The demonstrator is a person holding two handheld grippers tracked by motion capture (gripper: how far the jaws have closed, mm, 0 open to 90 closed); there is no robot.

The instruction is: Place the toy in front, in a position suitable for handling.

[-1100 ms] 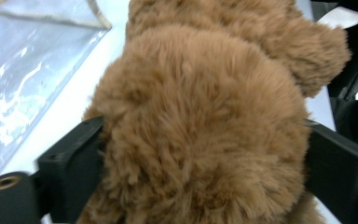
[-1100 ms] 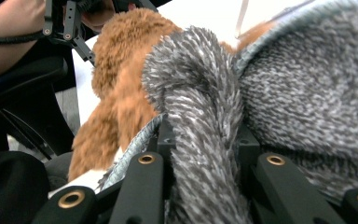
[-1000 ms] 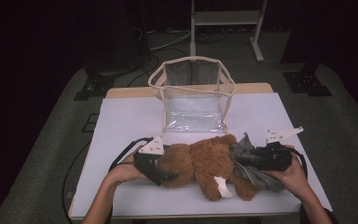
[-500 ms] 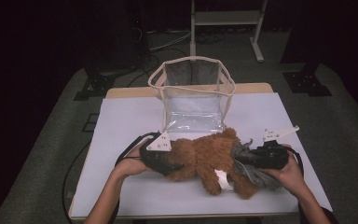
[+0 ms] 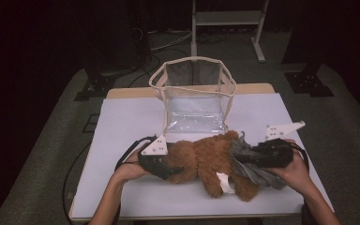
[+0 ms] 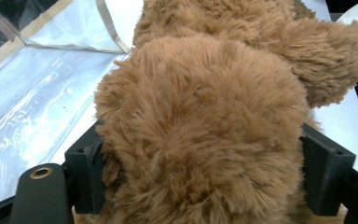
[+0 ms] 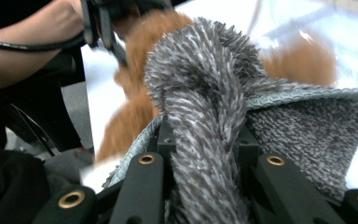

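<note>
Nearest the lower edge of the high view: two forearms entering from below, each hand around a black gripper. At left, left gripper (image 5: 174,169) with its grey three-cornered plate on top and a black cable looping behind it, jaws closed on one end of a brown plush toy (image 5: 206,159); in the left gripper view, the same brown fur (image 6: 200,135) bulging between the two jaws, pressed by both. At right, right gripper (image 5: 246,158) level with the left one, likewise plate-topped, jaws clamped on a grey shaggy cloth (image 5: 253,166) lying against the other end of the toy; in the right gripper view, a fold of that grey cloth (image 7: 205,121) pinched upright between the jaws, brown fur blurred behind it, and the other hand with its gripper and cable at upper left. Between the two grippers: plush toy stretched crosswise on the white table (image 5: 122,122), near the front edge, a white tag at its underside. Just beyond the toy, at table centre: clear plastic bag (image 5: 194,101) with cream trim, standing open-topped, its front foot almost at the toy; clear wall and trim also visible at upper left of the left gripper view. Farther off: wooden far edge of the table, dark floor with cables, and a grey metal stand (image 5: 227,18).
</note>
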